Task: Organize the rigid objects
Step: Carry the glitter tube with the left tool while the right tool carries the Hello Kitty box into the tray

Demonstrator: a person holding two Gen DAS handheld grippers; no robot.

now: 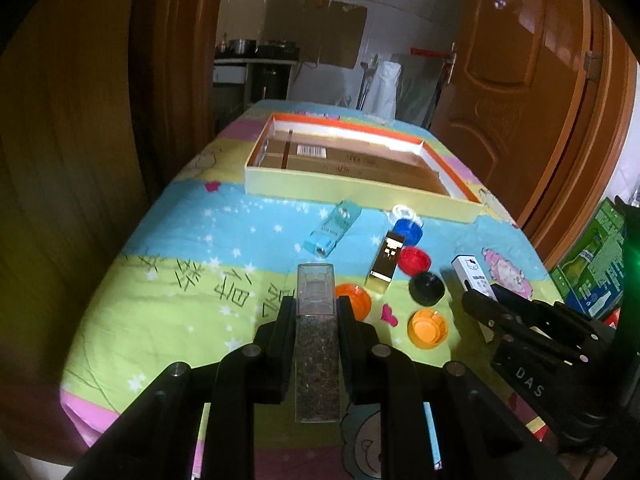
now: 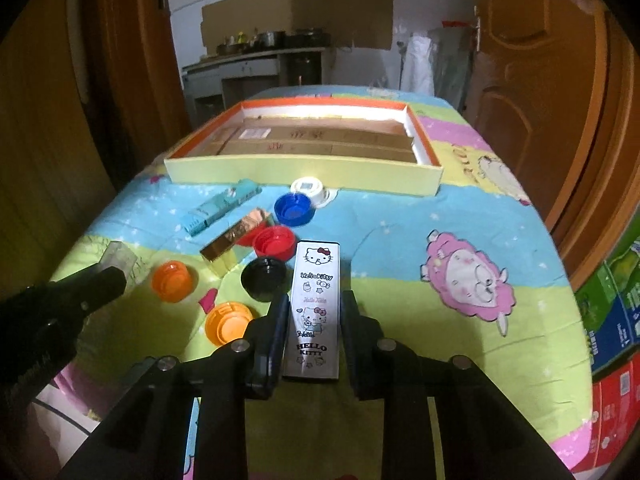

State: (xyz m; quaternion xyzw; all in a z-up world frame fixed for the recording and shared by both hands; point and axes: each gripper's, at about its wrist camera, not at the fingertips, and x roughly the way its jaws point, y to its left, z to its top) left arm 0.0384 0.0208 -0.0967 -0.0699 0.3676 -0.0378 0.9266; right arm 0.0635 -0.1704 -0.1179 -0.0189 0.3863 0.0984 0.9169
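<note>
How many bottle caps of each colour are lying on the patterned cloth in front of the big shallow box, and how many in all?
Orange plastic bottle caps: 2, one beside the black cap's near side and one further left
Red plastic bottle cap: 1
Blue plastic bottle cap: 1
Black plastic bottle cap: 1
White plastic bottle cap: 1
Total: 6

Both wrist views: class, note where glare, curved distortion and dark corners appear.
Left wrist view: glare whitens the tray's far inner wall; the door frame bows; the corners go black. Right wrist view: the same wall of the tray glares, the white cap is washed out, the table edge curves.
</note>
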